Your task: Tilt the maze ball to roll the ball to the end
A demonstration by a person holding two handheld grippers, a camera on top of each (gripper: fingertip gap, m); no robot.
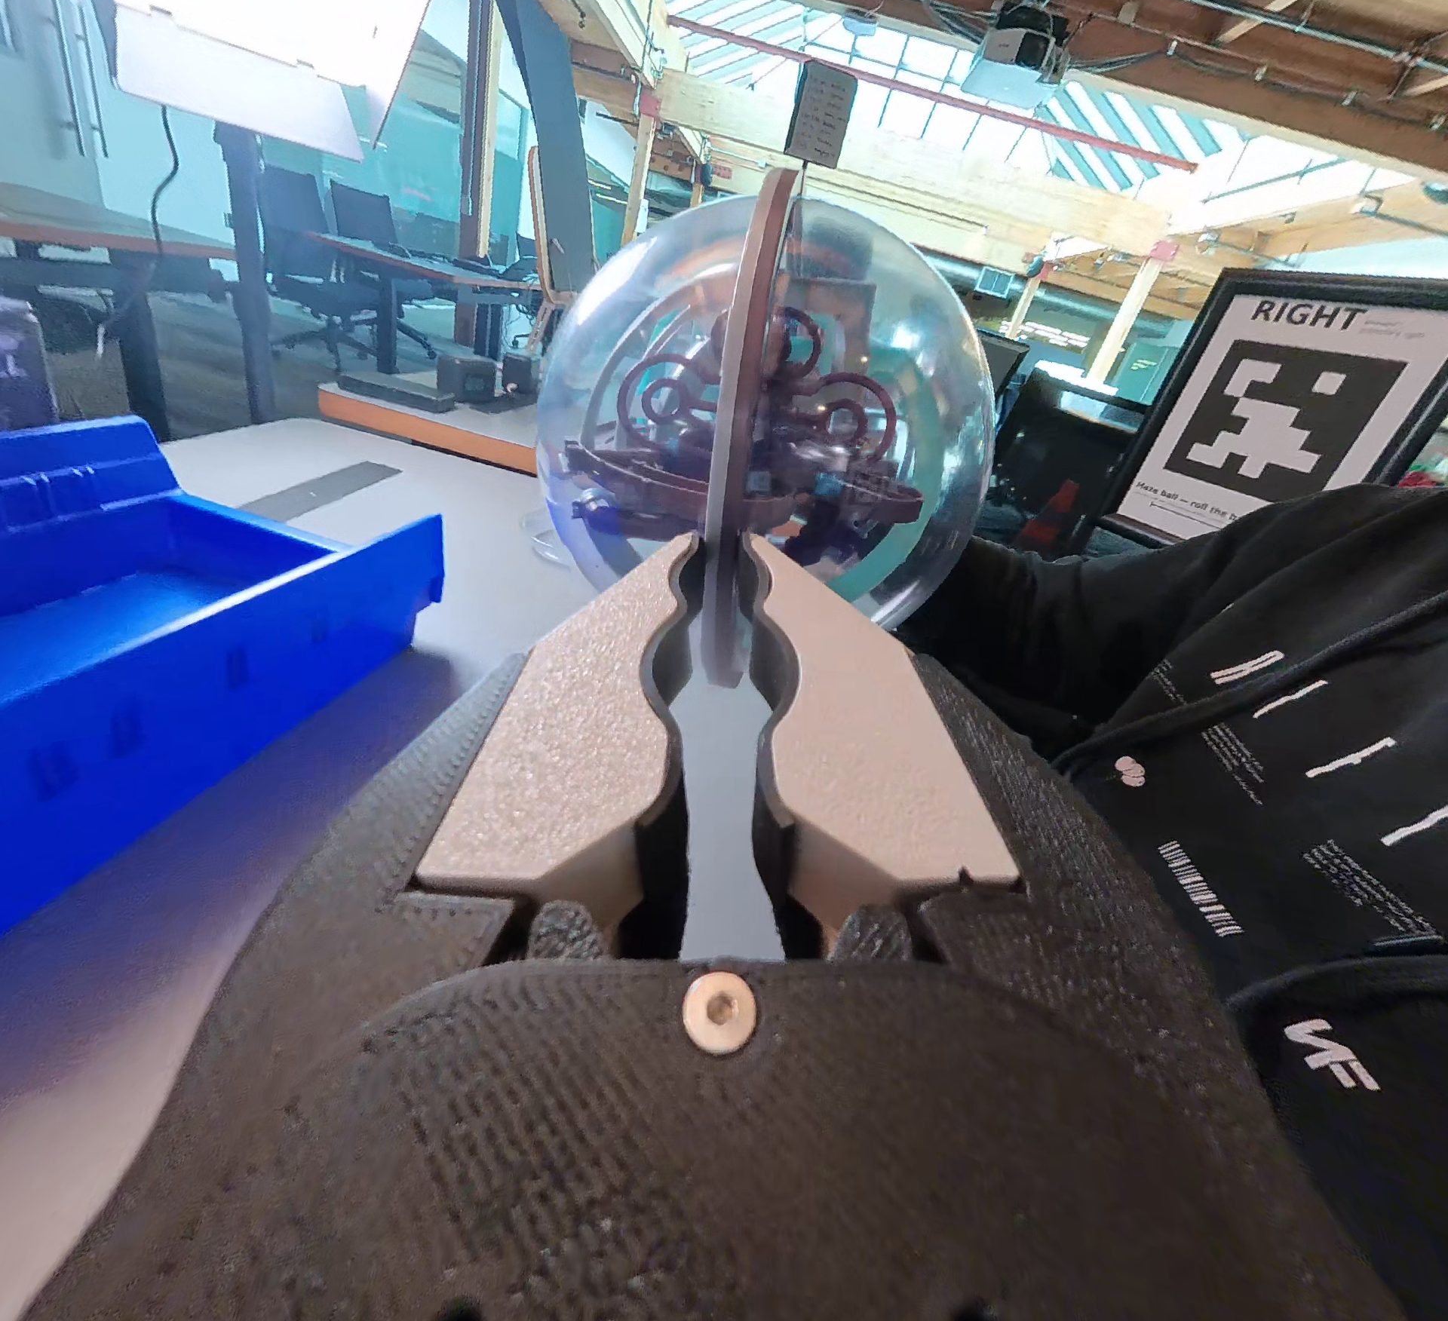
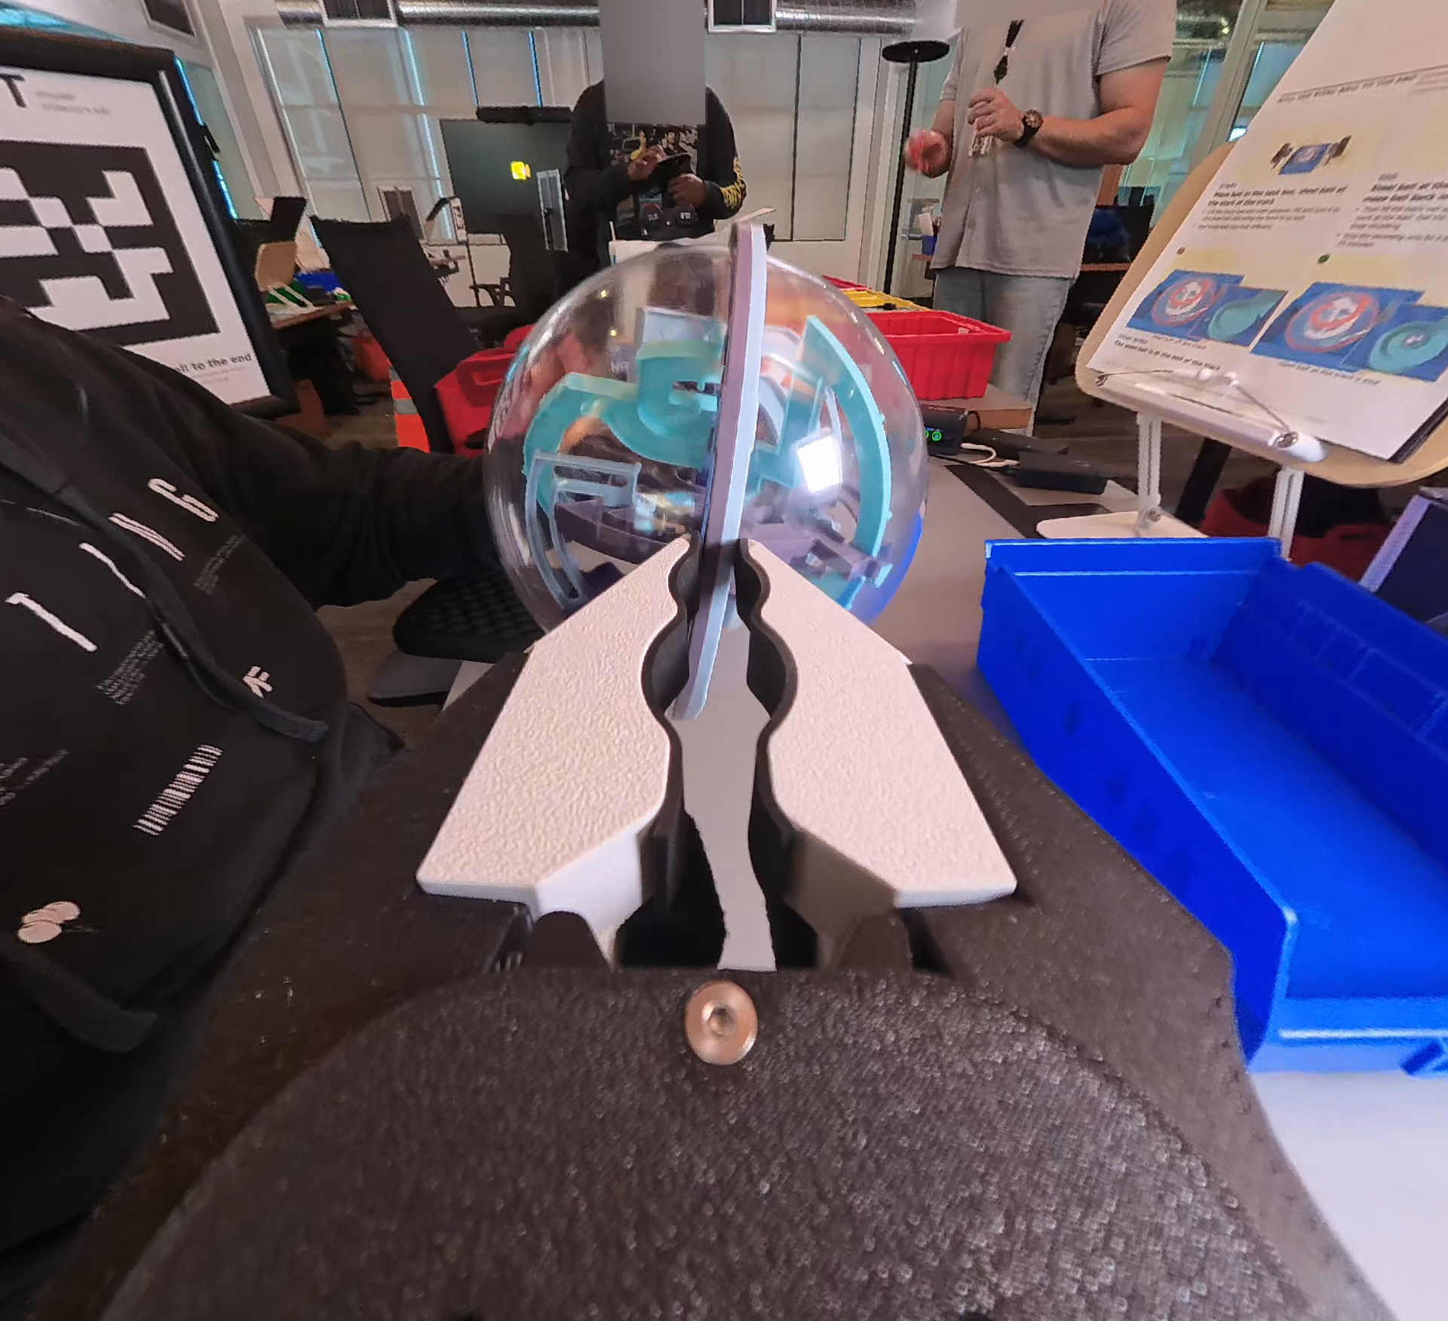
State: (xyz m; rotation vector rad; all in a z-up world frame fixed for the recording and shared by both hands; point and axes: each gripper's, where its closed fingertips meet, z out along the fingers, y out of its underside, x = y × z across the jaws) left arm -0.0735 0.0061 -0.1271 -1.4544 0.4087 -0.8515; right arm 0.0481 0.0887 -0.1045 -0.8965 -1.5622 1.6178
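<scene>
Both my grippers pinch the maze ball's flat ring, holding the sphere above the bench.

My left gripper (image 1: 721, 539) and right gripper (image 2: 714, 543) each clamp their textured grey fingers on the thin equatorial ring of the clear plastic maze ball (image 1: 830, 375), from opposite sides. Glare and reflections blur the maroon and teal tracks inside; I cannot make out the small ball. A glossy blue bin (image 2: 1222, 735), cut off by the frame, sits on the grey bench (image 1: 486, 500) beside me.
</scene>
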